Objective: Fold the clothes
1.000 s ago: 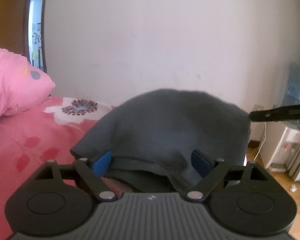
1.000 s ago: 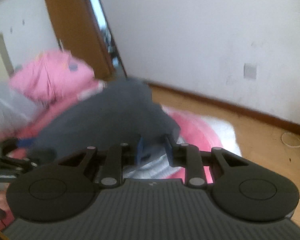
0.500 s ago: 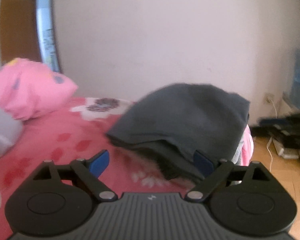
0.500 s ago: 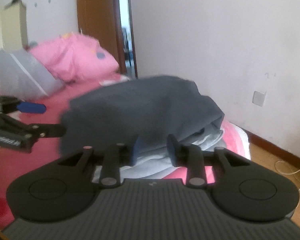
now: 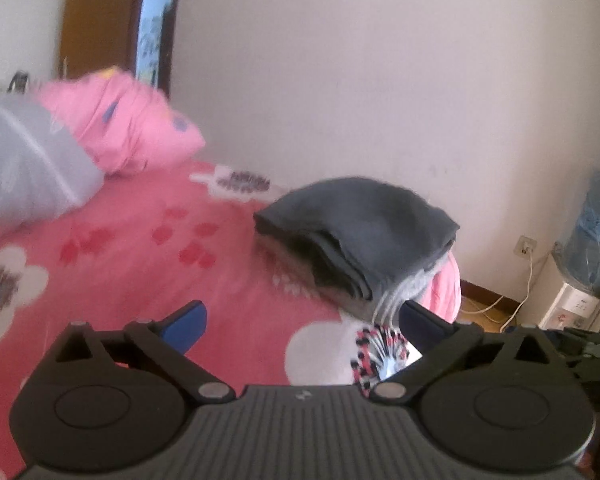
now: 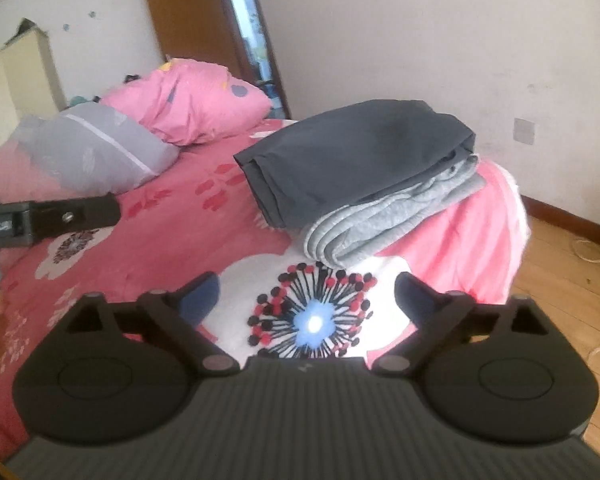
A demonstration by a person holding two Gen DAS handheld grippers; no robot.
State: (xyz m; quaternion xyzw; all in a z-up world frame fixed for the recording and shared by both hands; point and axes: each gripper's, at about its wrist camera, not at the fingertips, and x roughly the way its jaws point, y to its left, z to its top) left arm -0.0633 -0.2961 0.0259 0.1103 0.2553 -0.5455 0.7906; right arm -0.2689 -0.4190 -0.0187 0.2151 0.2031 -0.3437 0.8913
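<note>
**Both claws free, folded pile ahead**

My right claw (image 6: pixel 306 292) is spread wide with nothing in it, hovering over the flowered bedspread (image 6: pixel 148 248). My left claw (image 5: pixel 300 320) is released too. Just beyond both, the folded dark garment (image 6: pixel 352 160) rests on a folded grey garment (image 6: pixel 388 216) near the bed's corner.

Grey pillow (image 5: pixel 28 168) blurred, cut off at left edge; grey garment (image 6: pixel 388 216) mostly under dark one (image 6: pixel 352 160).
</note>
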